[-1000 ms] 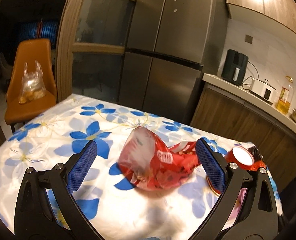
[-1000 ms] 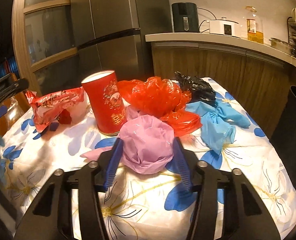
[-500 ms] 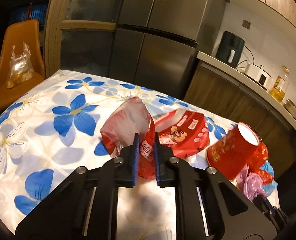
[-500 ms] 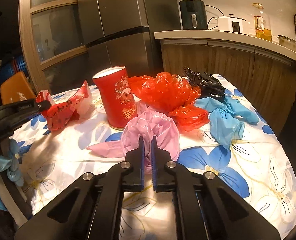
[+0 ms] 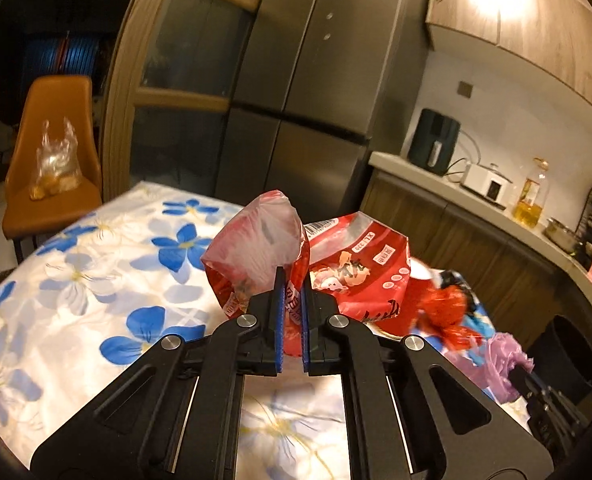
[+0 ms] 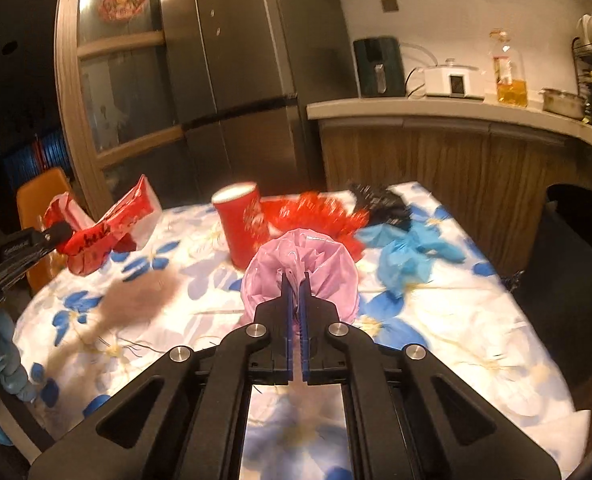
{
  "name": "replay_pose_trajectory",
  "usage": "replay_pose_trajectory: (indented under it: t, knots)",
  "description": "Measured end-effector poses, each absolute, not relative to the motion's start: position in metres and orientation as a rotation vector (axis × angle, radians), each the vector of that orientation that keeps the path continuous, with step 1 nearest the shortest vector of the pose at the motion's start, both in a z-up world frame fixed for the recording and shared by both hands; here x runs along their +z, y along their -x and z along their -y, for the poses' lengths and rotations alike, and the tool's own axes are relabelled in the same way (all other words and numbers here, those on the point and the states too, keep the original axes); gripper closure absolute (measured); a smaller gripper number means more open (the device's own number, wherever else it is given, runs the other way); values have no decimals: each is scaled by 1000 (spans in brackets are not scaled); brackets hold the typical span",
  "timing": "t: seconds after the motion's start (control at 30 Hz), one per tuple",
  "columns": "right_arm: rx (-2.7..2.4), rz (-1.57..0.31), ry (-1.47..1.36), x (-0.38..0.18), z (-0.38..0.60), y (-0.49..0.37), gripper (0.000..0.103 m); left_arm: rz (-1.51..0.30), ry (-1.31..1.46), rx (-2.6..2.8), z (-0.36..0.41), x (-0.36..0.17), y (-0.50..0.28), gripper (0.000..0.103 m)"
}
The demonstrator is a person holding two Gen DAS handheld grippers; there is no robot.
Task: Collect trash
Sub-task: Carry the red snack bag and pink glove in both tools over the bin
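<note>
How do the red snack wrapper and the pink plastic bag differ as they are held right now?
The red snack wrapper is printed foil-like packaging with a pale inner side showing; the pink plastic bag is plain, thin film. The wrapper sticks out stiffly, while the bag bunches into a soft ball. The wrapper sits in the left hand-held gripper, the bag in the right hand-held gripper. Both are pinched between shut blue pads above the floral tablecloth.

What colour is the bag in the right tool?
Pink-lilac bag; clearest in the right wrist view.

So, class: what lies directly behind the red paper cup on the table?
Behind the red paper cup a crumpled red plastic bag shows, spreading right. Whatever sits straight behind the cup's body is covered by it.
</note>
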State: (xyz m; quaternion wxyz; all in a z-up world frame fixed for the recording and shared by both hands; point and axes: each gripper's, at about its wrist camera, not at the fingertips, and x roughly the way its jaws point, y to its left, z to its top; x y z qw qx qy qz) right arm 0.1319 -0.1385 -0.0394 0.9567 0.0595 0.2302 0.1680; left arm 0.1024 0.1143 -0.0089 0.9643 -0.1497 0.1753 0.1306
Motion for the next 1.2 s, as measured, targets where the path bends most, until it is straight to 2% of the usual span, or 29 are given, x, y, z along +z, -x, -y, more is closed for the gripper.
replay_pose_trajectory:
  t: [0.63, 1.2]
  knots:
    - [162, -298, -187, 17, 245, -79, 100, -348, 160, 46, 8, 21, -95, 98]
    - [-44, -230, -217, 31, 334, -76, 100, -339, 51, -177, 132, 34, -132, 98]
